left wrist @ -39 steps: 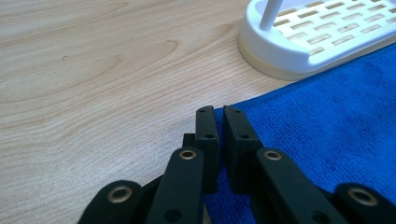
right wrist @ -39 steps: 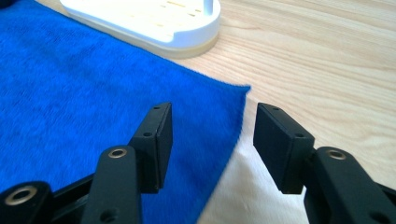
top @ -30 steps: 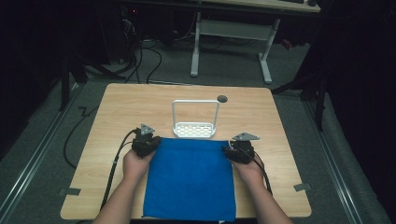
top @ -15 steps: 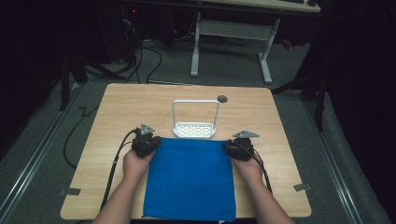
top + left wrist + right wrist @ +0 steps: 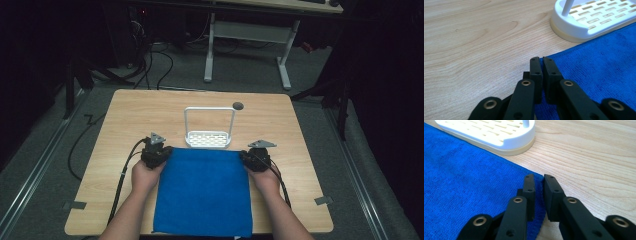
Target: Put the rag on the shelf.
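Dim room w/ a grey floor, cables and a white-legged desk behind the pale wood surface [image 5: 130, 115]. Left gripper [image 5: 541, 60] fingers pinch the far-left corner of the blue cloth [image 5: 202, 192] — fabric sits in the narrow gap. Right gripper [image 5: 537, 178] fingers are nearly together on the far-right corner, cloth edge between them. Cloth lies flat at the near-centre of the surface, its far edge touching a white slotted rack [image 5: 209, 138] w/ an upright hoop handle. Small dark disc [image 5: 238, 105] — farther back.

No legible text, labels or nos. anywhere. None on the light wooden tabletop [image 5: 150, 115]. None on the blue microfibre cloth [image 5: 202, 192].
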